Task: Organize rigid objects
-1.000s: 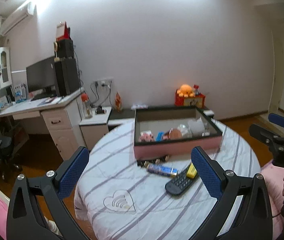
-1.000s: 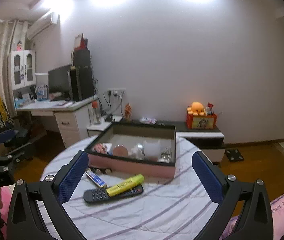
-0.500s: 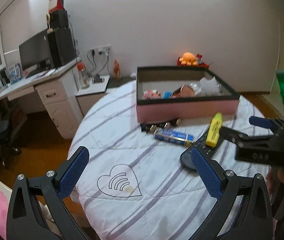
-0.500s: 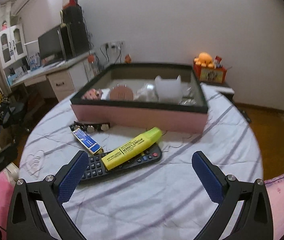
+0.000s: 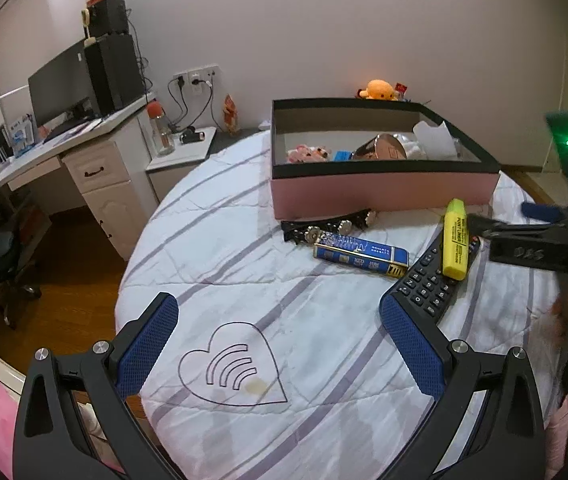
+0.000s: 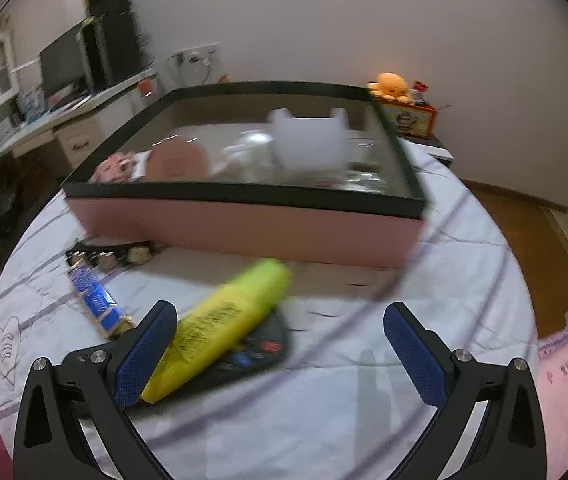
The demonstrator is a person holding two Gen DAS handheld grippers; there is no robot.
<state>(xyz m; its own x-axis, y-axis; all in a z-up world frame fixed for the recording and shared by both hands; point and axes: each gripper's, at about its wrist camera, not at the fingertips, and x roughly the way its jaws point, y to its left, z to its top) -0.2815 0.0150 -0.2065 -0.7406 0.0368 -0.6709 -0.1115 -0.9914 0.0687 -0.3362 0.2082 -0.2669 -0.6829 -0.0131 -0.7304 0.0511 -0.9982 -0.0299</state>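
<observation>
Hovering wide open over the quilted table (image 5: 243, 280), the left gripper (image 5: 279, 336) is holding nothing. Lying across the remote (image 5: 432, 276) before the pink box (image 5: 384, 192), the yellow highlighter (image 6: 219, 324) is touching the right gripper (image 6: 279, 344), also spread wide. Closing off-centre risks nudging it off.
</observation>
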